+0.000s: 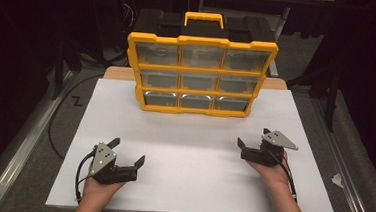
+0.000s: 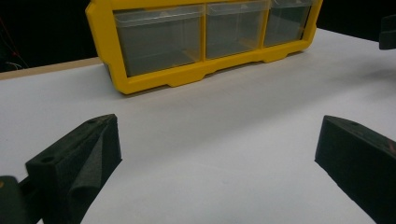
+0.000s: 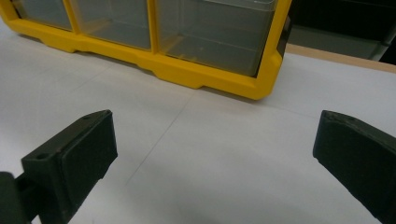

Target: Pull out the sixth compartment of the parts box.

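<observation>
A yellow organiser case (image 1: 201,70) with three rows of clear drawers stands upright at the back of the white table (image 1: 197,157). Its drawers look shut. My left gripper (image 1: 128,150) rests near the front left of the table, open, with nothing between its jaws. My right gripper (image 1: 253,137) sits at the right, also open and holding nothing. The left gripper view has the left gripper (image 2: 217,154) facing the case's bottom row (image 2: 187,79). In the right gripper view the right gripper (image 3: 215,149) faces the case's lower right corner (image 3: 261,88).
The case has a yellow handle (image 1: 204,19) and a black back. A black cable (image 1: 59,127) loops on the floor at the left. A crumpled white scrap (image 1: 337,180) lies on the floor at the right. Bare white table separates the grippers from the case.
</observation>
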### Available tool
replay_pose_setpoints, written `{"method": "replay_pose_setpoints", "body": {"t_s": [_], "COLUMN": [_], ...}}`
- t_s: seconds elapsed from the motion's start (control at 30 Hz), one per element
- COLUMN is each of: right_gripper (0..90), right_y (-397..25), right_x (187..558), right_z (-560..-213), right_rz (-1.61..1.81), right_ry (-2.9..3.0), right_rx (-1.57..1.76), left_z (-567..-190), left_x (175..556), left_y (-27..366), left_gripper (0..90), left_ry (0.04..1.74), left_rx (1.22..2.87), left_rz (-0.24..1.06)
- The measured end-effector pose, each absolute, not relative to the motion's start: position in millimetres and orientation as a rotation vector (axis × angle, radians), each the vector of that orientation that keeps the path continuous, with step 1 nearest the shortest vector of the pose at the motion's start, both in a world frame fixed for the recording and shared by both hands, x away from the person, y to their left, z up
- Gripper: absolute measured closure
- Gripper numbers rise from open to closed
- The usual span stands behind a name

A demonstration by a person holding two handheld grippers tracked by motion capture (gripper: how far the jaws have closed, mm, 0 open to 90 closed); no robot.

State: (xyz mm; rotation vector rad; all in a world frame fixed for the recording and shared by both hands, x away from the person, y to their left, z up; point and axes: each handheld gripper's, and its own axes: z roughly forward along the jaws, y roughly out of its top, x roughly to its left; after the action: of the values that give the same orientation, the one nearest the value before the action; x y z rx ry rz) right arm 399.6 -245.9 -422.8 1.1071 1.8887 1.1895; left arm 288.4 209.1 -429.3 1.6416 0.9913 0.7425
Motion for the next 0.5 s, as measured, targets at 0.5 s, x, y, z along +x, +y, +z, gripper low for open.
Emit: {"method": "replay_pose_setpoints", "body": {"t_s": [0.5], "right_gripper": [1.2], "right_y": [-234.6], "right_x": [423.1], "right_z": [-421.9], "right_rz": [1.128], "right_ry": [1.886], "right_rx": [1.077], "left_z": [-430.4], "left_x": [289.8], "left_y": [210.0], "left_gripper": [1.1], "left_ry": [0.999], "left_rx": [1.644], "left_rz": [0.743]}}
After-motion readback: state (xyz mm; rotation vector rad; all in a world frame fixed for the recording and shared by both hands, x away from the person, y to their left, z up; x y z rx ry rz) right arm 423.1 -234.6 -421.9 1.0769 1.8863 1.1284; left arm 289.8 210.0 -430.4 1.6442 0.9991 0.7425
